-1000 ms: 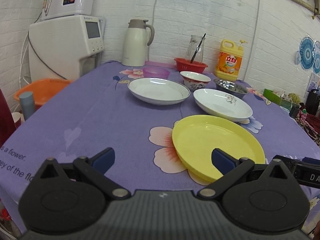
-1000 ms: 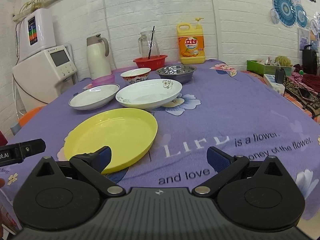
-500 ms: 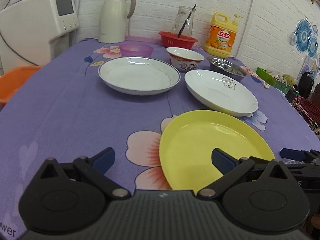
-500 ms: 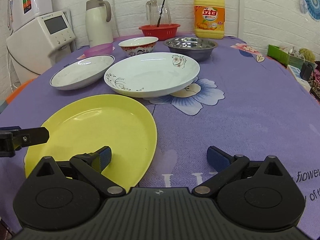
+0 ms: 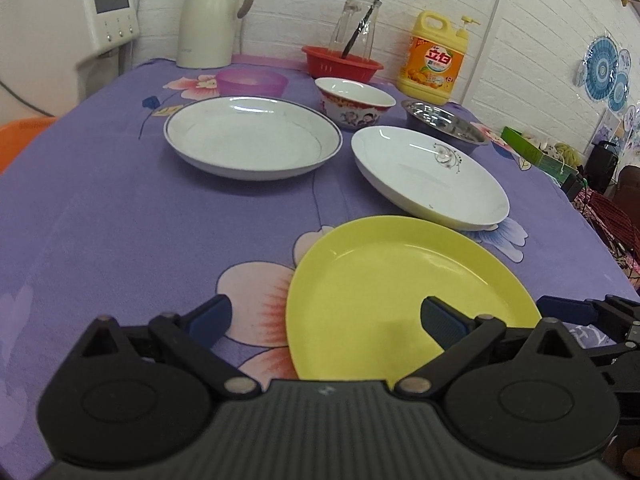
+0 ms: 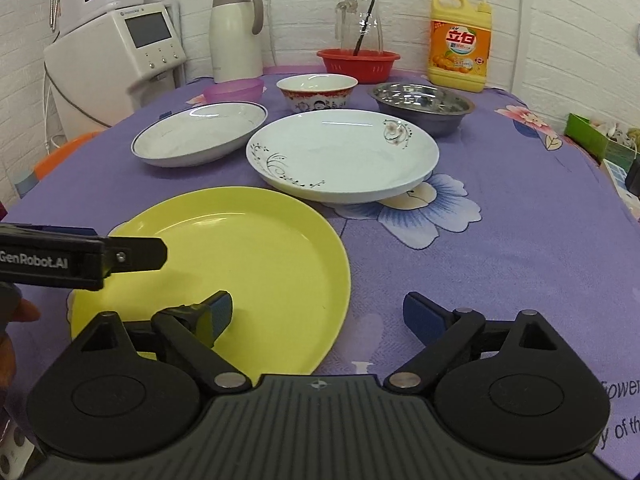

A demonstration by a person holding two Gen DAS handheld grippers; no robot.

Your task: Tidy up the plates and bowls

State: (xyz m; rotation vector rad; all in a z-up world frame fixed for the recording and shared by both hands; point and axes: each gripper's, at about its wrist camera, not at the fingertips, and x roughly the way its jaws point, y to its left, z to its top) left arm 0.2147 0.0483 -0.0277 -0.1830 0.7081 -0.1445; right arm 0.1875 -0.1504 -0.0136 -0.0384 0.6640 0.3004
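Table: a purple flowered tablecloth (image 6: 520, 240) is covering the whole surface, with printed words running along its near right edge.
Room: a white brick wall (image 6: 560, 20) is standing behind the table; a white appliance with a small screen (image 6: 120, 52) is sitting off the left side.
Back row: a cream thermos jug (image 6: 236, 36), a glass pitcher (image 6: 360, 24) rising behind a red basket (image 6: 358, 65), and a yellow detergent bottle (image 6: 460, 46) are lining the wall.
Bowls: a pink plastic bowl (image 6: 234, 90), a red-patterned bowl (image 6: 317, 91) and a steel bowl (image 6: 422, 106) are sitting in a row just ahead of the back items.
Plates: a blue-rimmed white plate (image 6: 200, 134) is lying left, a white plate with floral print (image 6: 342, 154) just beside it on the right, apart from each other.
Yellow plate: the yellow plate (image 6: 224, 272) is lying nearest the front edge, its far rim just beside the floral plate.
Left gripper: the left gripper (image 5: 324, 318) is hovering low over the table, fingers spread wide and holding nothing; its right finger is hanging over the yellow plate, its left over the cloth.
Right gripper: the right gripper (image 6: 318, 314) is gaping wide too, gripping nothing, straddling the yellow plate's right rim, left finger over the plate, right finger over the cloth.
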